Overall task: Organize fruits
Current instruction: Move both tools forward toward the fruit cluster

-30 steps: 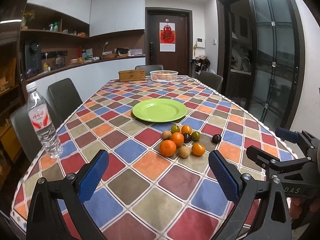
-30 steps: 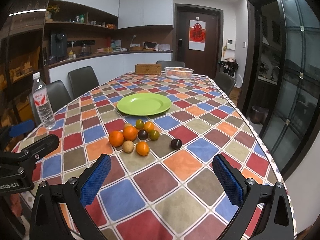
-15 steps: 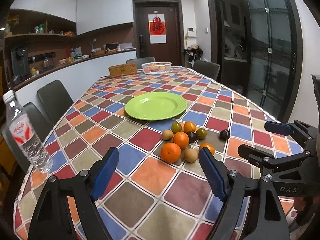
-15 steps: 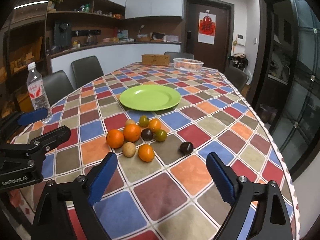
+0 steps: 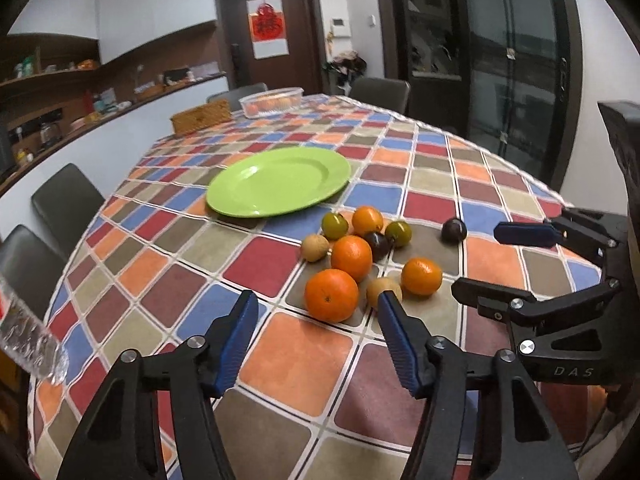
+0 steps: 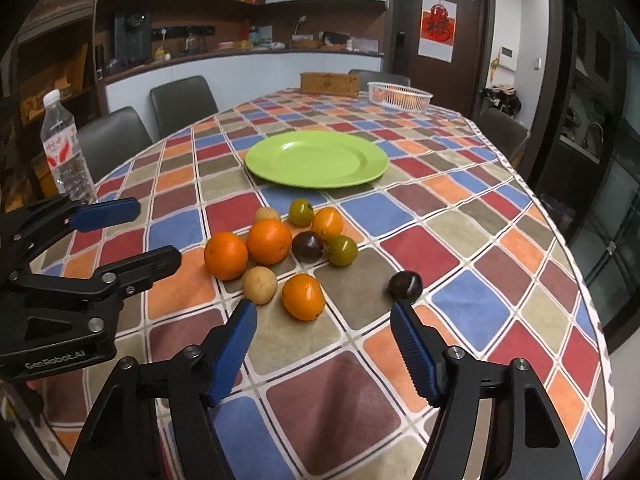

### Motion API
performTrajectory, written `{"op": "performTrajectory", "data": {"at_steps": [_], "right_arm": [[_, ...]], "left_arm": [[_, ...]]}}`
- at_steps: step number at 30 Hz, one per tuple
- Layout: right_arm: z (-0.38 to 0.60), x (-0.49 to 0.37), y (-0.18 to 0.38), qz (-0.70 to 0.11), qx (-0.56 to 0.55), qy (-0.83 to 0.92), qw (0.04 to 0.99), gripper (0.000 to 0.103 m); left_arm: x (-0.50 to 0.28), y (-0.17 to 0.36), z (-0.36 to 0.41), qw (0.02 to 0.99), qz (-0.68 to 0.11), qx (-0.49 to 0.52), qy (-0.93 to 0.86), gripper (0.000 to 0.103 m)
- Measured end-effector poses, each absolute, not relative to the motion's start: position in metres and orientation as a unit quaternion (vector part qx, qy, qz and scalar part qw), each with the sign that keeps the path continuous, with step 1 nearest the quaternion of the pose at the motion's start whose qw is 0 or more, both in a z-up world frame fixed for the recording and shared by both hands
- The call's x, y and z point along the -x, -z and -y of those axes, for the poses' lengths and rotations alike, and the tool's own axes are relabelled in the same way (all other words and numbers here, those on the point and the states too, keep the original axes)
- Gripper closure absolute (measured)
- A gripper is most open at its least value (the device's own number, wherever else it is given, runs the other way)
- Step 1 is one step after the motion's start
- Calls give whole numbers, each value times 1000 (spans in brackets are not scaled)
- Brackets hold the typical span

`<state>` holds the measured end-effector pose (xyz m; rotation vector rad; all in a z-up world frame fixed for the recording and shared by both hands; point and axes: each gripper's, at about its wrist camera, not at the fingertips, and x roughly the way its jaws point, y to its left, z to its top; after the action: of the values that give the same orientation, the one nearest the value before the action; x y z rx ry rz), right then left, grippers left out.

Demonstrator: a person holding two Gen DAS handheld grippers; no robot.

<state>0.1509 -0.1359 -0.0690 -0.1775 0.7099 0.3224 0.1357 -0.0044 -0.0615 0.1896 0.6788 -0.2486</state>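
A cluster of fruit lies on the checked tablecloth: several oranges, one nearest [image 5: 331,295], two tan round fruits [image 6: 259,285], two green ones [image 6: 301,212] and a dark plum [image 6: 307,246]. A second dark plum [image 6: 405,284] lies apart to the right. Behind them is an empty green plate [image 5: 276,181] [image 6: 316,159]. My left gripper [image 5: 316,312] hovers just short of the nearest orange, its jaws closing with nothing between them. My right gripper [image 6: 322,318] hangs before a small orange [image 6: 303,295], jaws also closing on nothing.
A water bottle [image 6: 66,152] stands near the table's left edge. At the far end sit a clear bowl of fruit [image 6: 399,96] and a woven box [image 6: 330,82]. Dark chairs [image 6: 182,104] line the left side and far end.
Both grippers have moved forward and down toward the fruit cluster, and their jaws have narrowed. The fruit has not moved.
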Motion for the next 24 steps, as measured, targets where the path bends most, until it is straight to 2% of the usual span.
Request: {"op": "performTrajectory", "data": {"at_steps": [18, 24], "right_arm": [[126, -182, 95, -387, 85, -178, 901, 56], [124, -189, 99, -395, 81, -185, 896, 58]], "left_arm": [[-175, 91, 10, 908, -371, -124, 150, 51], [-184, 93, 11, 906, -378, -116, 154, 54]]}}
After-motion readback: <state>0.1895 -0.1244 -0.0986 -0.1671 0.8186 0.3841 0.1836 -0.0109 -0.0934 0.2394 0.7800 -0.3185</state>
